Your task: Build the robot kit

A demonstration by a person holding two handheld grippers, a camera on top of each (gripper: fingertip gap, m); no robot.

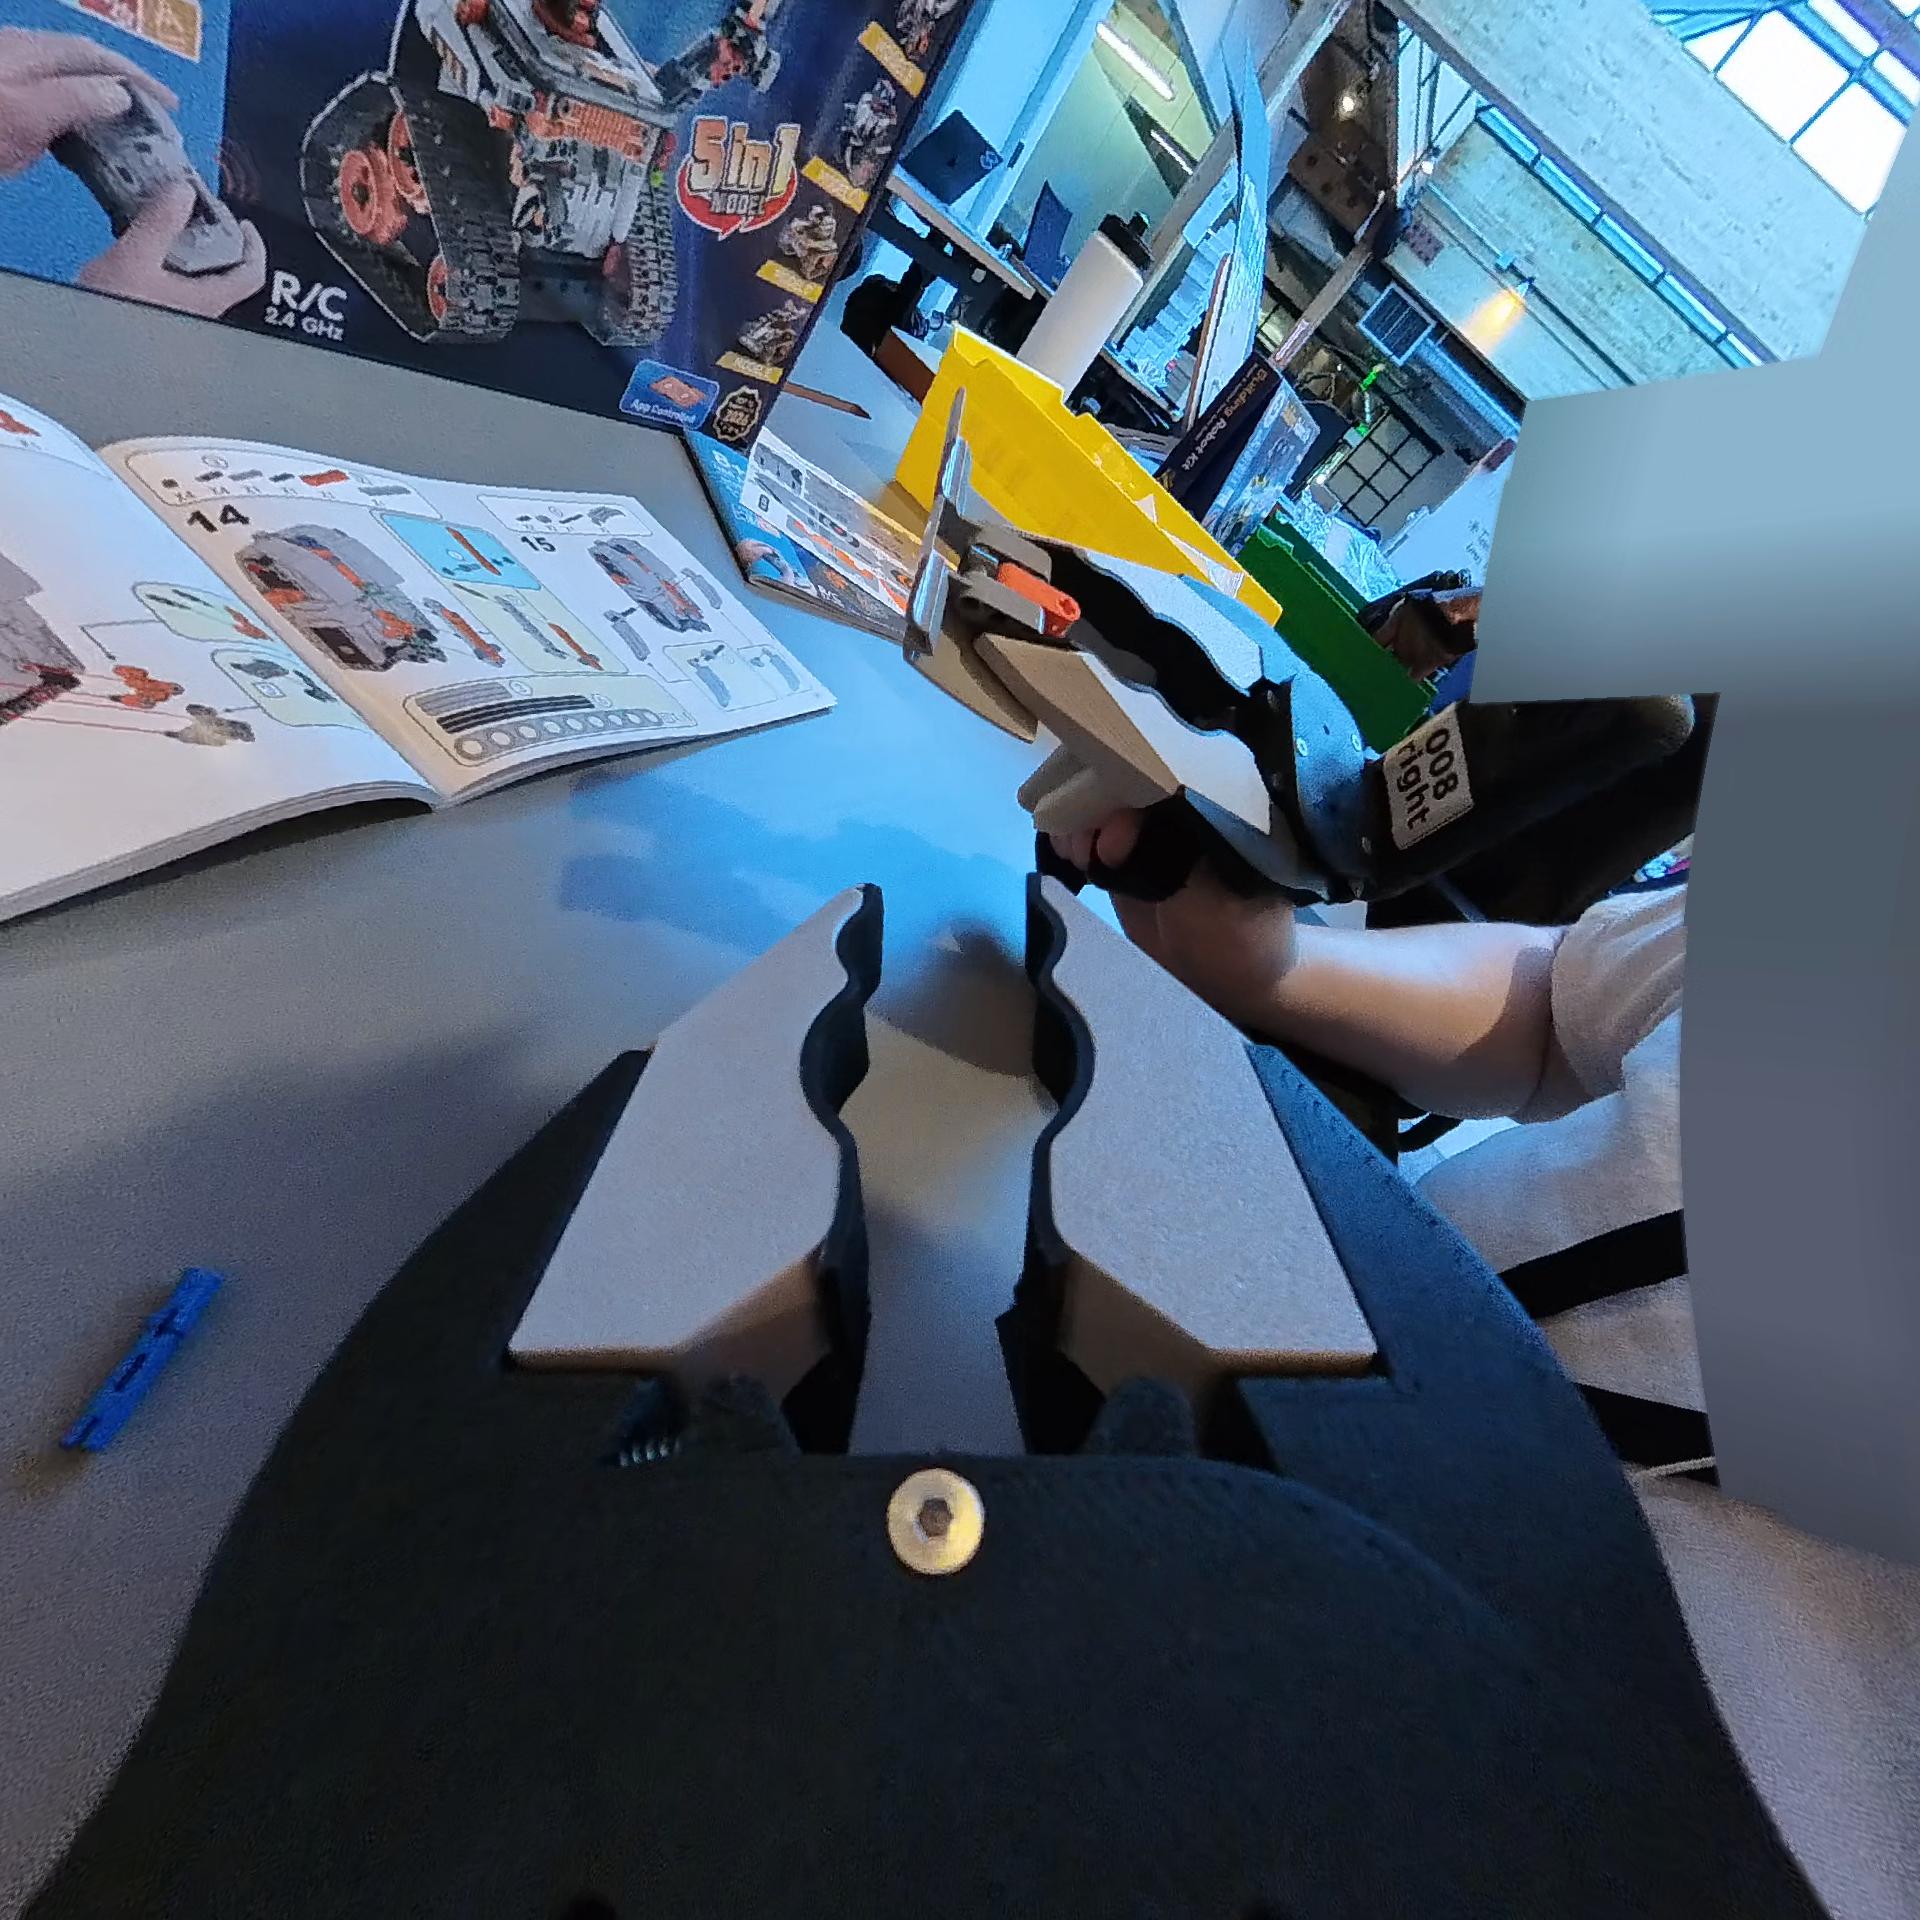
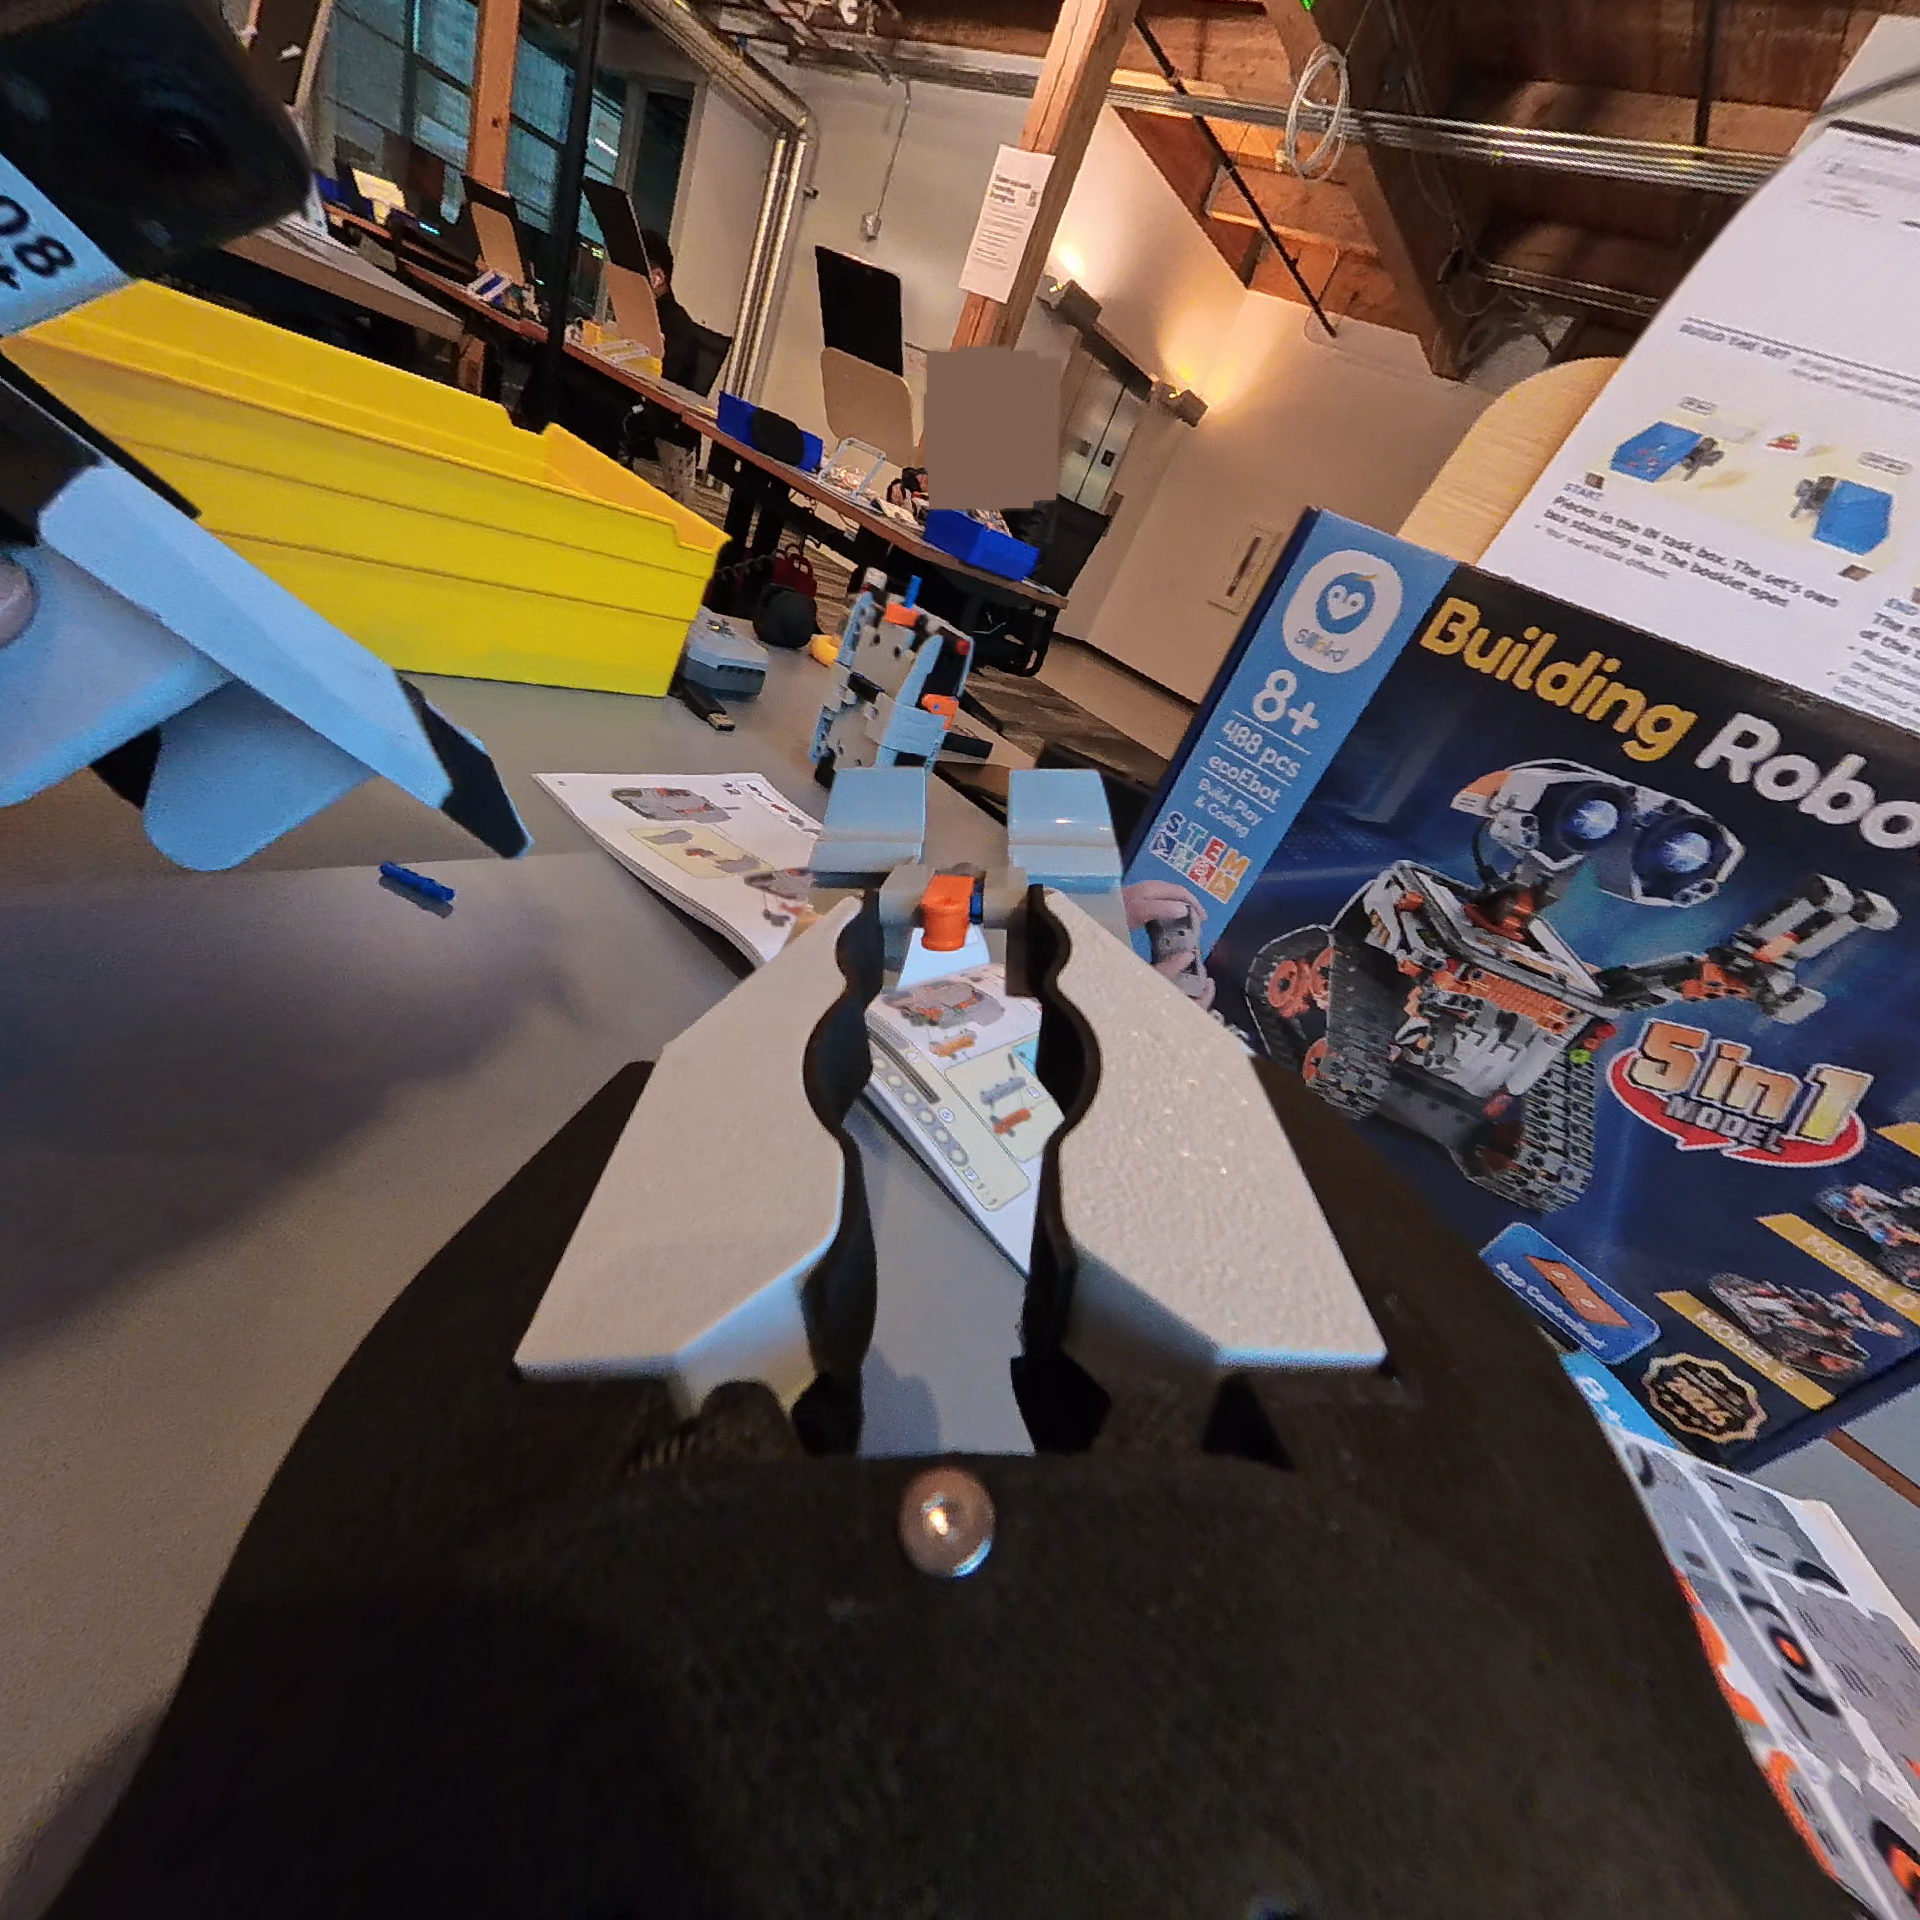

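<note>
Grey table (image 1: 312, 1091): bears all. Kit box (image 2: 1558, 987): upright, far side. Yellow bin (image 2: 416, 540): far. Open manual (image 1: 364, 623): flat, near box. Left gripper (image 1: 951, 914): empty, jaws narrowly apart, above table. Right gripper (image 2: 951, 925): raised, tips clamped on grey brick assembly (image 2: 961, 842) with orange pin (image 2: 945, 912). Blue pin (image 1: 140, 1361): loose, left. Risk: tip-only grip; assembly could twist free and drop.

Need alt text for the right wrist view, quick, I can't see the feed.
The right tongs grip a small grey and orange brick assembly above an open instruction booklet on the grey table. A robot kit box stands right, yellow bins left.
</note>
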